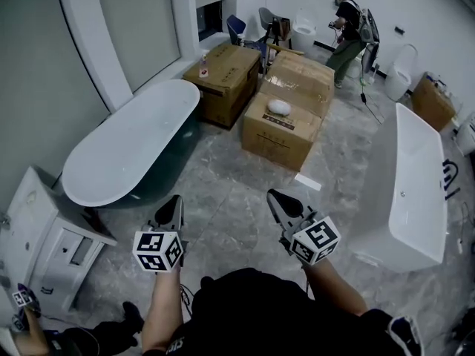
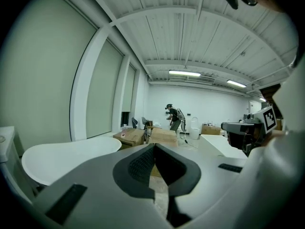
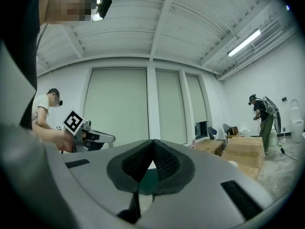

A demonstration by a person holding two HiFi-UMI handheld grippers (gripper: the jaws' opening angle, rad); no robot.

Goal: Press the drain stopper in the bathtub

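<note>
Since the left gripper (image 1: 176, 200) and right gripper (image 1: 274, 194) are clenched on nothing, pressing is unstarted: both candidates (oval tub (image 1: 126, 150), rectangular tub (image 1: 415, 191)) lie well apart, stopper indiscernible.

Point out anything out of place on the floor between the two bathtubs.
A flat white piece lies loose just in front of the nearest cardboard box; it is probably stray packing. Nothing else stands out.

White bathtub (image 1: 128, 148), brown cardboard boxes (image 1: 285, 122)
</note>
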